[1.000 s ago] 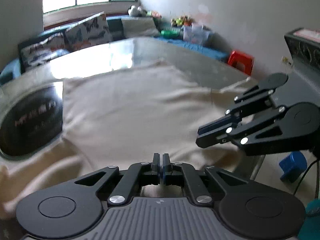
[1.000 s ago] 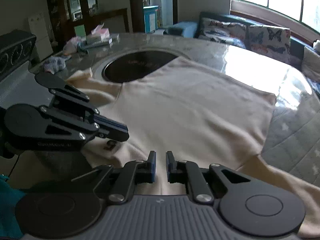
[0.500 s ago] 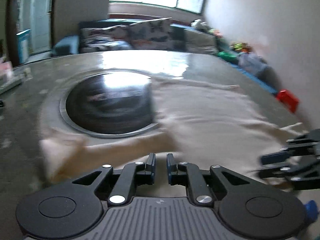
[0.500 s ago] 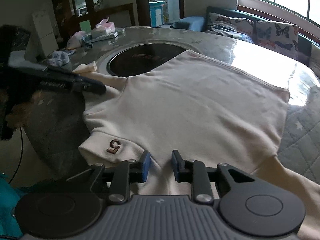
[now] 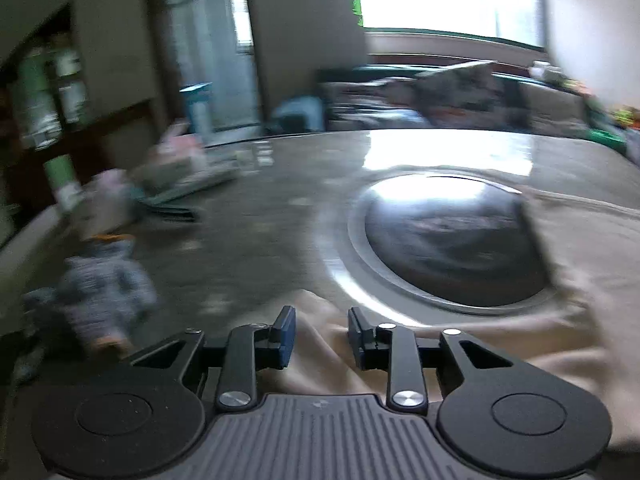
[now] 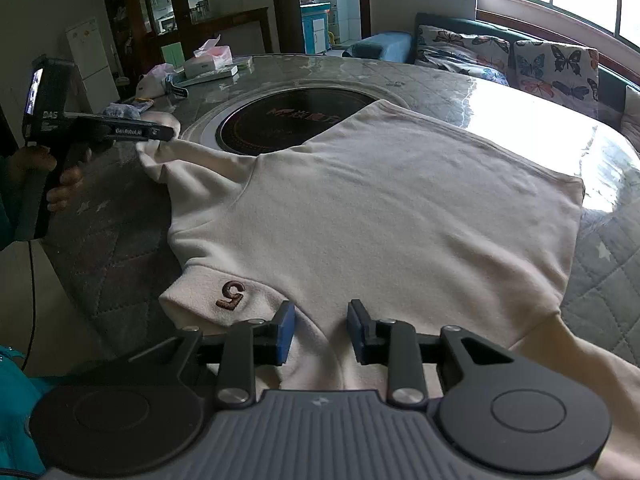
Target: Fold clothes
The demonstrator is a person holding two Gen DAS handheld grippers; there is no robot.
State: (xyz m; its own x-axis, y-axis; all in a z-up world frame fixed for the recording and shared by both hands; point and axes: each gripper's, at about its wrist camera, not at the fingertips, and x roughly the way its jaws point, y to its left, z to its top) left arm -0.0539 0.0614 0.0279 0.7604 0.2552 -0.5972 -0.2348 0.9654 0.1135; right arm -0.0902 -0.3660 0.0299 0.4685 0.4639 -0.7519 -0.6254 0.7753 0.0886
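Note:
A cream sweatshirt (image 6: 380,208) lies spread flat on the round table, its collar with a brown "5" mark (image 6: 231,295) toward me. My right gripper (image 6: 320,330) stands open just over the collar, with the cloth below its blue pads and nothing pinched. In the right wrist view my left gripper (image 6: 160,133) is at the left, its tip at the end of the left sleeve (image 6: 160,160). The blurred left wrist view shows the left gripper (image 5: 321,334) open, and the sleeve end (image 5: 320,312) lies between and under its fingers.
A black round hob plate (image 6: 292,120) sits in the table's middle, partly under the sweatshirt. A tissue box (image 6: 214,54), small cloths (image 6: 120,110) and clutter occupy the far left. A hand (image 6: 60,184) holds the left gripper. A sofa with butterfly cushions (image 6: 552,64) stands behind.
My left gripper has swung left from the collar area to the sleeve end and gone from shut to open. My right gripper has opened wider and stayed by the collar.

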